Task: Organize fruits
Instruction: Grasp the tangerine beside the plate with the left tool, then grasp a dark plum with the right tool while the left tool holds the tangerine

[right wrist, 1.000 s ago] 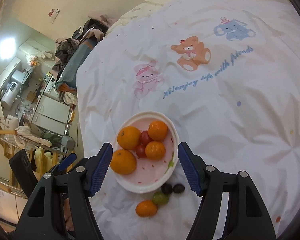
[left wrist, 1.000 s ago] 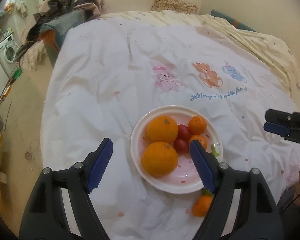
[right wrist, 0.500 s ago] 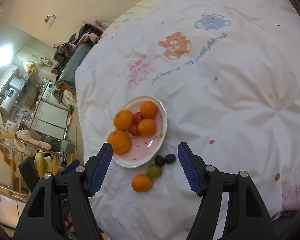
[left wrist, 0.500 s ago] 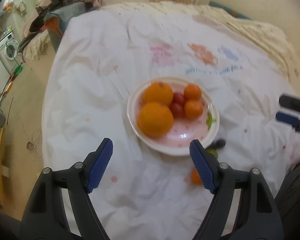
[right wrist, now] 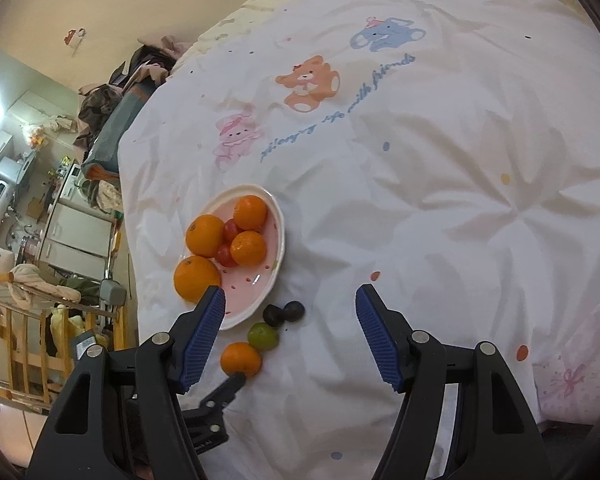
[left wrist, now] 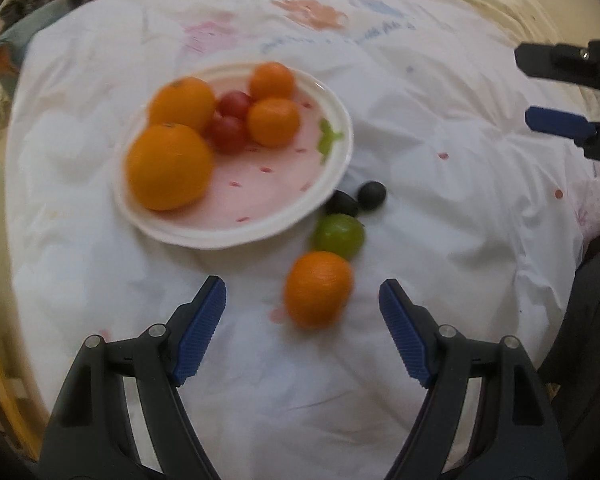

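Soft bed [left wrist: 440,168]: left tongs [left wrist: 302,304] spread around orange [left wrist: 318,288], right tongs [right wrist: 290,310] spread, empty; orange may roll off near edge.

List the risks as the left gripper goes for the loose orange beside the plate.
1. The loose orange lies on a soft, wrinkled bedsheet, so a nudge from the open left gripper may roll it away.
2. The green fruit touches it, with two dark fruits just behind; a wide approach could knock them.
3. The plate is crowded, so placing another could dislodge fruit.
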`<state>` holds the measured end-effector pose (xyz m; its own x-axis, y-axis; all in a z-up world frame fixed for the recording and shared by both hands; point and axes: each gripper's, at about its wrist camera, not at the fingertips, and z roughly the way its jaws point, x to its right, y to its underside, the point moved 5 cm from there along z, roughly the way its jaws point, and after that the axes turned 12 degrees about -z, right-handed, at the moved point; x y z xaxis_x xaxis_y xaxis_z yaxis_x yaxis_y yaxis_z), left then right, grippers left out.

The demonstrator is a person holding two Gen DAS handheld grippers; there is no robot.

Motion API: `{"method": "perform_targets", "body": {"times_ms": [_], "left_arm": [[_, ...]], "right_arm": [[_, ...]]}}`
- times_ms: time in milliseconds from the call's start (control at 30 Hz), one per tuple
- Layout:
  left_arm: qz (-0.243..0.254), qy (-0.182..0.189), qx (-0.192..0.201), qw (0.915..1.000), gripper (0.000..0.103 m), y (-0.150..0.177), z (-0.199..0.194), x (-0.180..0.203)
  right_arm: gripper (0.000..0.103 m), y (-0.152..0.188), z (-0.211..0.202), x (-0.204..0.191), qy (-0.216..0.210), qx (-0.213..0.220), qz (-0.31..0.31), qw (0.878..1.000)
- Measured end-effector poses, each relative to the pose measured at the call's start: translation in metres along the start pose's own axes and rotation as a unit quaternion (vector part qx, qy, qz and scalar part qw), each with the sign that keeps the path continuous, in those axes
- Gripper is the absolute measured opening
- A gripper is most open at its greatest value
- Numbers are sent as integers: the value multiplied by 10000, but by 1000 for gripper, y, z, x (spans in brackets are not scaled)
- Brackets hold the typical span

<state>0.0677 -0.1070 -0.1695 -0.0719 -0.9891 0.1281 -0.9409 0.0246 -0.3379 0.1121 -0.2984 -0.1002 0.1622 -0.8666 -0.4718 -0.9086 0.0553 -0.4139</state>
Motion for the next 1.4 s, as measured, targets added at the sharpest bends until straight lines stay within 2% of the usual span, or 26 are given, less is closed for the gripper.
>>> {"method": "perform_targets", "body": {"times_ms": [33,100,133,167,233,433,700,900,967,1033,1100,1267,1400], "left_arm": [[17,35,-26,10000,75,0,2,2],[29,130,-116,9998,55,-1,8,4],[29,170,-233,9996,51,-1,12,5],[13,210,-314,9993,42,0,15,5],[-19,202,-391,9990,35,0,19,3],[-32,241,-262,9994,33,2,3,-1],[-321,255,125,9991,33,-6,-44,-21],[-640,-11,504,9967,33,-20,-84,-50],[-871,-46,617,9943,33,-27,-94,-65],[-1124,-100,755,9907,33,-33,-100,-81],[-1316,-167,892,9871,33,-37,-103,-94],[-1696,-101,845,9818,33,-37,-94,-109],[-1723,-178,909,9807,33,-39,-92,-111]], "right_arm": [[70,1,0,2,24,-7,9,10000],[70,1,-1,4,48,-11,50,10000],[70,1,-1,6,46,-15,81,10000],[70,1,0,7,51,-25,102,9999],[70,0,2,7,68,-47,103,9999],[70,-2,11,-1,57,-129,11,9999],[71,1,19,-11,57,-242,-131,9996],[70,2,29,-15,-19,-421,-148,9990],[62,4,38,-15,-180,-595,-30,9981],[46,6,47,-13,-225,-770,34,9968],[41,9,57,-13,-214,-974,51,9950],[35,13,86,-15,-12,-1418,-93,9898],[35,18,110,-20,142,-1672,-254,9855]]}}
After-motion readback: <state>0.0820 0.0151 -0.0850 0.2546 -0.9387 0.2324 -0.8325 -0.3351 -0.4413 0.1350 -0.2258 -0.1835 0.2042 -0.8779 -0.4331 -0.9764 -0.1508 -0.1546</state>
